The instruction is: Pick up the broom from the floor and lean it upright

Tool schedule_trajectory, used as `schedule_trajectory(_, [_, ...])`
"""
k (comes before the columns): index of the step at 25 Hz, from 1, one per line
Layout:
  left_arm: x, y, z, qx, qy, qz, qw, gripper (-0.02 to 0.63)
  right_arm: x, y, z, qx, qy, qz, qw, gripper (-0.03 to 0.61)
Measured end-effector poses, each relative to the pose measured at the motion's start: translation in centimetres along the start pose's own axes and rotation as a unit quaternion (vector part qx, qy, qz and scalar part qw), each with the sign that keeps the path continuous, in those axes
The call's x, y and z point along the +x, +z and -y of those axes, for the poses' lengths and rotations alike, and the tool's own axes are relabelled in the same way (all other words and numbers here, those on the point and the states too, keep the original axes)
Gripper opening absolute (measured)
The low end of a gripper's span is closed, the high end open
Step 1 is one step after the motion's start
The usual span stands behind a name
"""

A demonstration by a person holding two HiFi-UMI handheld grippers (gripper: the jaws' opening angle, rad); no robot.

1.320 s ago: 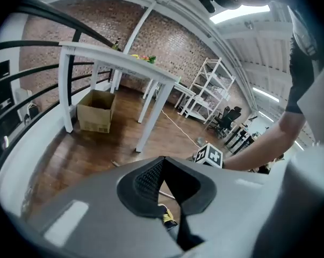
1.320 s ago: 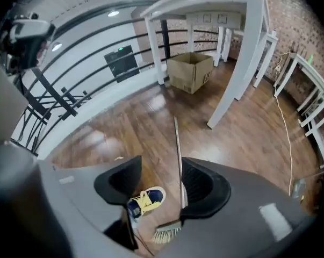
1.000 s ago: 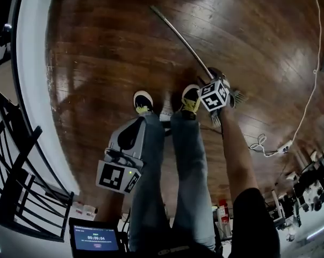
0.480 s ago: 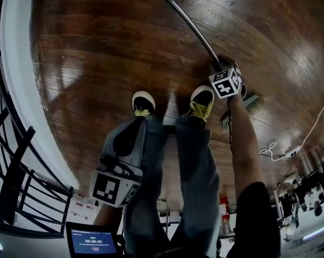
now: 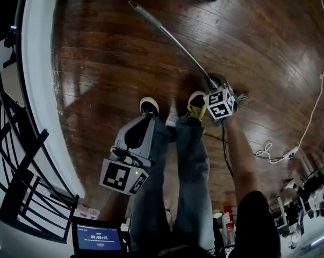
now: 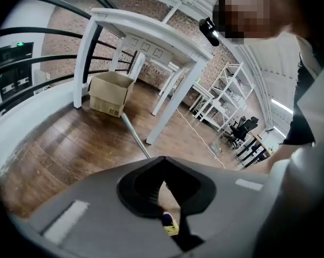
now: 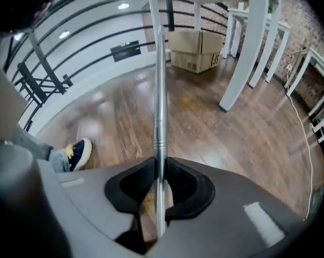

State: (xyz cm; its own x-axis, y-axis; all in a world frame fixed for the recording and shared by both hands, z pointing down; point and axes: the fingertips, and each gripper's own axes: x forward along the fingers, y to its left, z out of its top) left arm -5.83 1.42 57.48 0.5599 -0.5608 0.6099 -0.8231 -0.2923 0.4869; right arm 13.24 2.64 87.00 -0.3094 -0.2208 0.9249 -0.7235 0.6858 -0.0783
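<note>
Grey plastic left gripper (image 5: pixel 142 127): jaws pressed together, nothing pinched; held low beside the person's left leg. Right gripper (image 5: pixel 213 85): pointed steeply down, jaws closing on the broom (image 5: pixel 172 39), whose metal handle is seen between the pads and touched by them, near the bristle end. Shoes (image 5: pixel 148 105), dark with pale toes: planted on the wooden floor (image 5: pixel 108 63), the right one just beside the right gripper. Broom: handle stretched across the floor, away from the feet. White cable (image 5: pixel 311 98): trailed over the floor at the right. Cardboard box (image 7: pixel 196 50): set on the floor beyond the handle's far end, near a white table (image 6: pixel 151 36).
</note>
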Motion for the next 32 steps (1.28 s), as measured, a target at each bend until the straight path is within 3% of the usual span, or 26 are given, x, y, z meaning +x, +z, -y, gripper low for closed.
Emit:
schedule_trajectory(7, [-3.5,9.3,7.9,0.029,-0.029,0.030,0.9987,0.018,-12.6,10.8,1.8,0.027,-0.005,0.119,0.993,0.077])
schedule_trajectory(13, [-5.1,13.2,10.0,0.053,-0.041,0.049,0.9966,0.018,-18.5,19.8,4.3,0.030,-0.035,0.206,0.977,0.077])
schedule_trajectory(19, [-6.3,15.3,9.8,0.063,-0.038,0.059,0.9956,0.018,-20.0,22.3,3.7,0.117,-0.047,0.247,0.961,0.080])
schedule_trajectory(23, [-6.4,18.2,9.1,0.109,-0.038,0.088,0.9894,0.018,-18.1,24.1,3.9,0.174,-0.048,0.262,0.948,0.080])
schedule_trajectory(27, [-4.9,20.1,8.5,0.155,-0.022,0.110,0.9815,0.018,-16.0,25.3,5.0,0.185,-0.057,0.269,0.943,0.080])
schedule_trajectory(32, [-2.3,20.9,9.9,0.184,-0.065,0.108,0.9747,0.018,-14.4,26.0,6.6,0.180,-0.069,0.267,0.944,0.080])
